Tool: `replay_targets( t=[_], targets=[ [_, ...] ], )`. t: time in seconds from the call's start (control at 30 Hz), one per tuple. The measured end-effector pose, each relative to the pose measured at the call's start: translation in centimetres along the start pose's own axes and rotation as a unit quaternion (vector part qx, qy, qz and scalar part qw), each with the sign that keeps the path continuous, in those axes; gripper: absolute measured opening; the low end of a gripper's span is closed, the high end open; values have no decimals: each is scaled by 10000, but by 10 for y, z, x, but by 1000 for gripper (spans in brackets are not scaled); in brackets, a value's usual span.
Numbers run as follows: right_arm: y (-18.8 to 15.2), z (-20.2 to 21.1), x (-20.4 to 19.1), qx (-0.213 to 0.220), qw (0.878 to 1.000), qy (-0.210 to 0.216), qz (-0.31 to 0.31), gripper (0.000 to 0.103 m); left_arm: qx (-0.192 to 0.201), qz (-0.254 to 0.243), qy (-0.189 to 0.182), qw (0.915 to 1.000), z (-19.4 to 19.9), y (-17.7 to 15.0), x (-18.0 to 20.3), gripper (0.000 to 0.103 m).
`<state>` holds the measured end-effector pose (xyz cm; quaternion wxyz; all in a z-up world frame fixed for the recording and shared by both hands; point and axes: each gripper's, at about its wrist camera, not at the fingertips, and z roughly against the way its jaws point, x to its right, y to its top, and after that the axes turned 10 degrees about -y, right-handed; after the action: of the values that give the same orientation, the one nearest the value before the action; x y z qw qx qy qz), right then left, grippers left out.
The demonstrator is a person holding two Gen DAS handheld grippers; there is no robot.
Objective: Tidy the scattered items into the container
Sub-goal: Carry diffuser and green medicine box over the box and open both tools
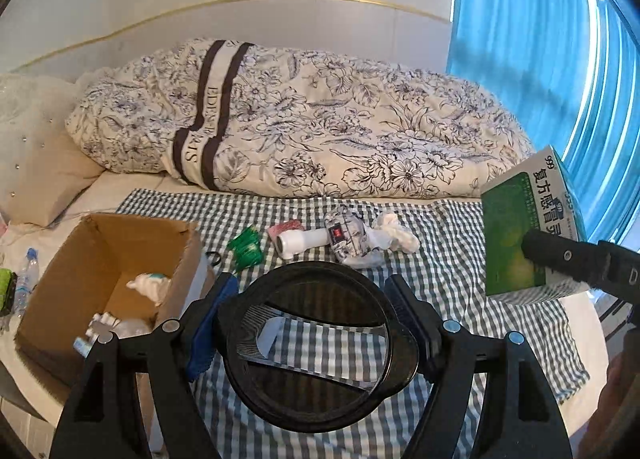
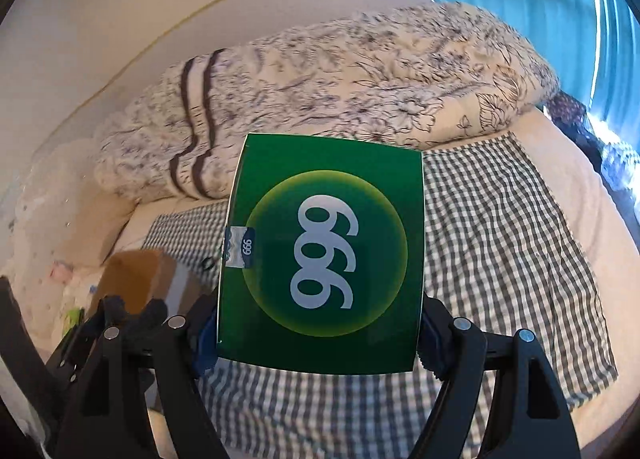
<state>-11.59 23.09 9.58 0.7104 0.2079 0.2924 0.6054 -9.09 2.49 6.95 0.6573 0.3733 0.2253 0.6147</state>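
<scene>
Above the bed (image 1: 580,331), the left hand-held gripper (image 1: 316,323) clamps a black lid (image 1: 316,391); the right hand-held gripper (image 2: 320,339) grips a green box (image 2: 324,259).

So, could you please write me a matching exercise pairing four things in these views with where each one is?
Things:
1. green box
2. black round lid
3. white figure
4. white tube

Places:
A. inside the cardboard box
B. lying on the checked cloth
C. in the left gripper
D. in the right gripper

Pairs: 1-D, 2-C, 3-A, 4-B
</scene>
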Motion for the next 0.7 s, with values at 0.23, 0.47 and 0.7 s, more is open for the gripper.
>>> replay_targets(
  t=[0.23,0.47,0.7],
  targets=[
    [-35,17,-36,-184,9994,208,208,77,-70,159,155,9997,29,-27,-31,77],
    [-37,28,-116,-256,9953,698,620,77,48,591,469,9971,64,-33,-101,77],
    [-38,8,-219,-472,9856,1171,1125,77,-65,943,880,9916,68,-38,-182,77]
  ],
)
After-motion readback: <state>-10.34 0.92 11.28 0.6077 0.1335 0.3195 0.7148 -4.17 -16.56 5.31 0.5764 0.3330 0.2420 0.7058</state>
